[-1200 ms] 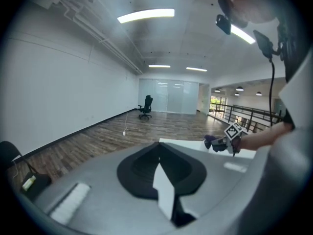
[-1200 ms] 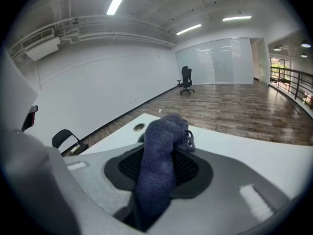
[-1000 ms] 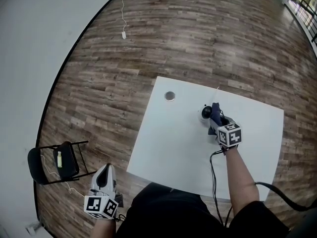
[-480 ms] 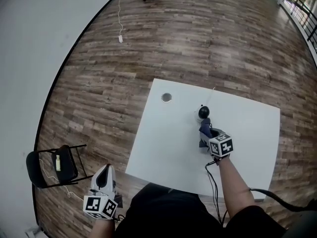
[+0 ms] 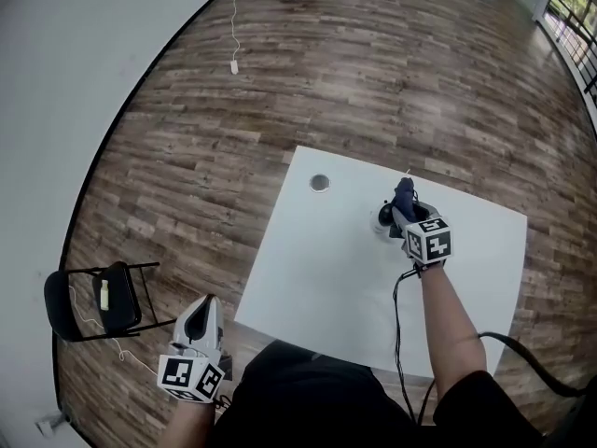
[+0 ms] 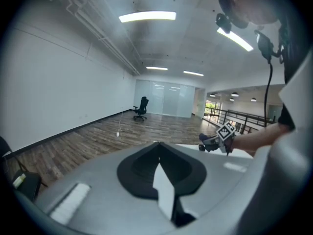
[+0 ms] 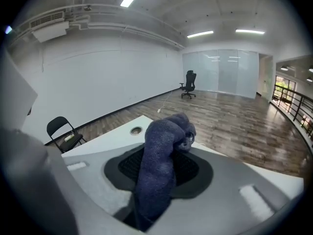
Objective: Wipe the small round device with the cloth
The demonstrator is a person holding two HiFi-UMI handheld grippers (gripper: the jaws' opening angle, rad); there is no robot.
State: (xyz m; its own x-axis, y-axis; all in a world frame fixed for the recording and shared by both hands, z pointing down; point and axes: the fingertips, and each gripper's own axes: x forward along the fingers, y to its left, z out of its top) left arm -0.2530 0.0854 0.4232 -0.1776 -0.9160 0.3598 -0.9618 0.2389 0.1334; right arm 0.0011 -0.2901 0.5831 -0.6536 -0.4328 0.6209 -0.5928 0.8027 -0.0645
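Gripping bunched dark-blue terry cloth [image 7: 164, 151], right claw [image 5: 402, 211] at small white round device [image 5: 382, 220]; left claw [image 6: 159, 173] closed, empty.

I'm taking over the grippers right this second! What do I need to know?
Left gripper: jaws together, nothing in them, held off the table's near left corner, away from the job.
Right gripper: jaws shut on the dark blue cloth, which bunches up past the tips.
Small round device: on the white table, right by the cloth's end; whether they touch doesn't show.
Done: the cloth is gripped and at the device.
Left: wipe the device. How much has been wiped can't be told.
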